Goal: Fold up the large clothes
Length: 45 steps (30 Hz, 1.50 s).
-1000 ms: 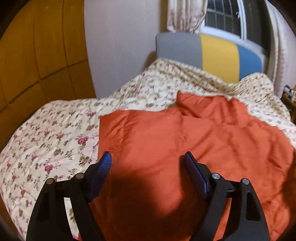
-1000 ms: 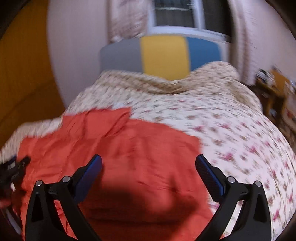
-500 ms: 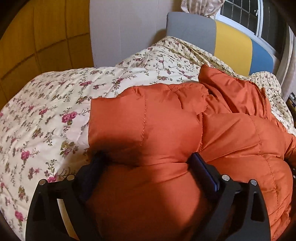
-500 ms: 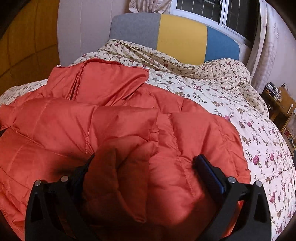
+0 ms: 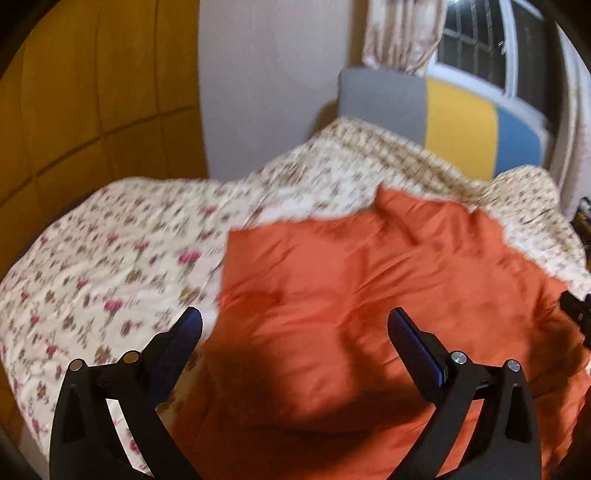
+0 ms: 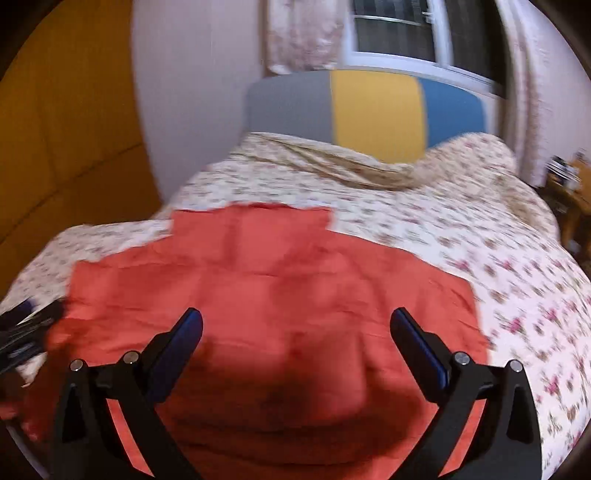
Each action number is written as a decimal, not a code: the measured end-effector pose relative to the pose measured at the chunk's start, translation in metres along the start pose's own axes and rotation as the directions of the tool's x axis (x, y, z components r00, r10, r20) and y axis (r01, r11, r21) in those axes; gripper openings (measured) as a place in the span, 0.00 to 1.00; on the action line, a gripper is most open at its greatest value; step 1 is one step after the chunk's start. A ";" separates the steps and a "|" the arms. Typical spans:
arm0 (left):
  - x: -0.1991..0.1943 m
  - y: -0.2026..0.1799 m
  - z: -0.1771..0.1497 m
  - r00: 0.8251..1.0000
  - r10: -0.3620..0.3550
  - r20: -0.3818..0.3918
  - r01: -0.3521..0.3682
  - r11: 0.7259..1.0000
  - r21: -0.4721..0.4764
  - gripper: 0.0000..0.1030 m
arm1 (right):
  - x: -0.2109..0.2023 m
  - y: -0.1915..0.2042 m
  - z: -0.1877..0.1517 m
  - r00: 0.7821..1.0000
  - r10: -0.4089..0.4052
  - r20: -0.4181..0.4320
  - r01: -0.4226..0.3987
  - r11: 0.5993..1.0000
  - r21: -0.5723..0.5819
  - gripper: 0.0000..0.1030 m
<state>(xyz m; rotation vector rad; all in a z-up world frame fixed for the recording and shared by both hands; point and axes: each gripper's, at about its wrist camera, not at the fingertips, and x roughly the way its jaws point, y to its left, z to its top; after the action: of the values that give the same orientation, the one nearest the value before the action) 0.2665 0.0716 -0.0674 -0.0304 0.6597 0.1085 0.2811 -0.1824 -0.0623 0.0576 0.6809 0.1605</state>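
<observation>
An orange quilted jacket (image 5: 369,277) lies spread on the floral bed quilt (image 5: 110,266), its collar end towards the headboard. My left gripper (image 5: 294,317) hovers above the jacket's left edge, its jaws still opening wide and nothing between them. In the right wrist view the same jacket (image 6: 277,266) fills the middle. My right gripper (image 6: 295,317) hangs open over it, not touching the cloth. Each gripper shows at the edge of the other's view: the right gripper (image 5: 576,314) and the left gripper (image 6: 26,332). Both views are motion-blurred.
A grey, yellow and blue headboard (image 6: 369,107) stands at the far end under a window (image 6: 399,33). Yellow-brown wardrobe panels (image 5: 74,92) line the left side. A wooden side table (image 6: 572,184) with small items stands at the right. Bare quilt (image 6: 517,277) lies right of the jacket.
Half a second ago both grippers were pressed low into the puffed jacket. Both have since drawn back and up, the left jaws stand wider, and the jacket lies flatter.
</observation>
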 end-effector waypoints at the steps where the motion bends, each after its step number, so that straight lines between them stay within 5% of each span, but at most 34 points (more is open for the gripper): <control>1: 0.002 -0.006 0.005 1.000 -0.009 0.009 0.009 1.000 0.012 0.97 | 0.010 0.007 0.002 0.999 0.028 -0.034 -0.029 0.999 -0.021 0.94; 5: 0.035 -0.042 0.017 0.998 0.035 -0.047 -0.028 0.991 0.131 0.97 | 0.053 0.012 -0.002 0.983 0.052 -0.177 -0.055 0.998 -0.008 0.70; 9: 0.071 -0.052 -0.001 0.996 0.055 -0.076 -0.036 0.973 0.228 0.96 | 0.072 0.012 -0.019 0.986 0.050 -0.159 -0.056 0.998 -0.038 0.72; 13: 0.089 -0.035 -0.007 0.990 -0.015 -0.141 0.035 0.989 0.144 0.97 | 0.081 0.016 -0.027 0.989 0.024 -0.145 -0.032 0.998 -0.052 0.73; 22: 0.091 -0.037 -0.011 0.990 -0.010 -0.143 0.031 0.989 0.144 0.97 | 0.081 0.017 -0.034 0.990 0.004 -0.138 -0.013 0.998 -0.065 0.74; 29: 0.052 -0.022 -0.009 0.998 0.044 -0.049 -0.038 0.992 0.118 0.97 | 0.080 0.017 -0.033 0.991 0.005 -0.134 -0.013 0.998 -0.060 0.74; 33: 0.065 0.014 -0.005 0.980 0.177 -0.092 -0.174 0.984 0.040 0.97 | 0.079 0.018 -0.033 0.991 0.000 -0.130 -0.008 0.998 -0.062 0.75; 37: 0.104 0.045 -0.011 0.969 0.003 -0.249 -0.032 0.993 -0.115 0.97 | 0.079 0.019 -0.032 0.992 -0.006 -0.130 -0.003 0.998 -0.066 0.76; 43: 0.107 0.042 -0.009 0.970 0.015 -0.242 -0.040 0.994 -0.099 0.97 | 0.078 0.020 -0.033 0.991 0.008 -0.130 -0.016 0.998 -0.060 0.78; 45: 0.101 0.044 -0.010 0.972 0.015 -0.236 -0.040 0.994 -0.104 0.97 | 0.075 0.018 -0.032 0.990 0.040 -0.136 -0.048 0.998 -0.051 0.88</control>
<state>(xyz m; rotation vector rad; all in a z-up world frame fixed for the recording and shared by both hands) 0.3348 0.1236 -0.1367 -0.1399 0.8907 0.1689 0.3162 -0.1520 -0.1315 0.0095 0.8104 0.2268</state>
